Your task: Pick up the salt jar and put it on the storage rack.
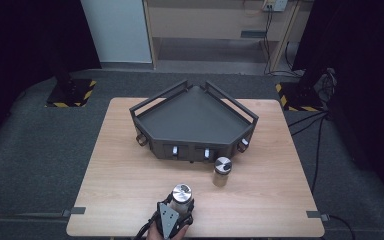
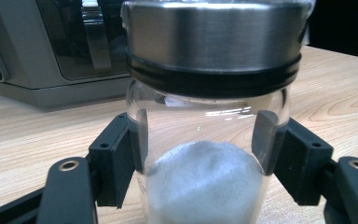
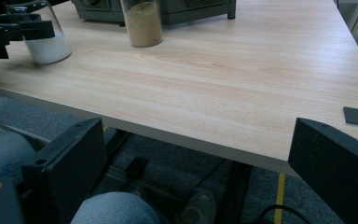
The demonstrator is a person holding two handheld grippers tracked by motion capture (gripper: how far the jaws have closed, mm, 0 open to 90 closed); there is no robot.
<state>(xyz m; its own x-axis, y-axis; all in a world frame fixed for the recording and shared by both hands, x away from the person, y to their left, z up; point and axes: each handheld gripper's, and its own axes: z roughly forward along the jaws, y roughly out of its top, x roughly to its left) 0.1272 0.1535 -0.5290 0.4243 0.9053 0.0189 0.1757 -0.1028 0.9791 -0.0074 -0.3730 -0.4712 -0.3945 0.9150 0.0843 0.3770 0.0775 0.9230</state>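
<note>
The jar of white powder [image 1: 182,196] stands near the table's [image 1: 130,175] front edge, at about 6 o'clock from the grey corner rack [image 1: 192,120], and the left gripper [image 1: 172,216] has its two pads pressed against the glass on either side, just under the metal lid; in the left gripper view the jaws sit flush on the clear wall above the powder line. The step in hand looks like the grasp itself, jar still resting on the wood. Next would probably be a straight lift, kept upright so the powder stays level, then a carry toward 12 o'clock to the rack. The right gripper [image 3: 186,172] hangs below the table edge, jaws spread wide and holding nothing. Count: two jars, this one and a jar of brown powder [image 1: 222,171] at about 2 o'clock from it; one rack; two grippers
</note>
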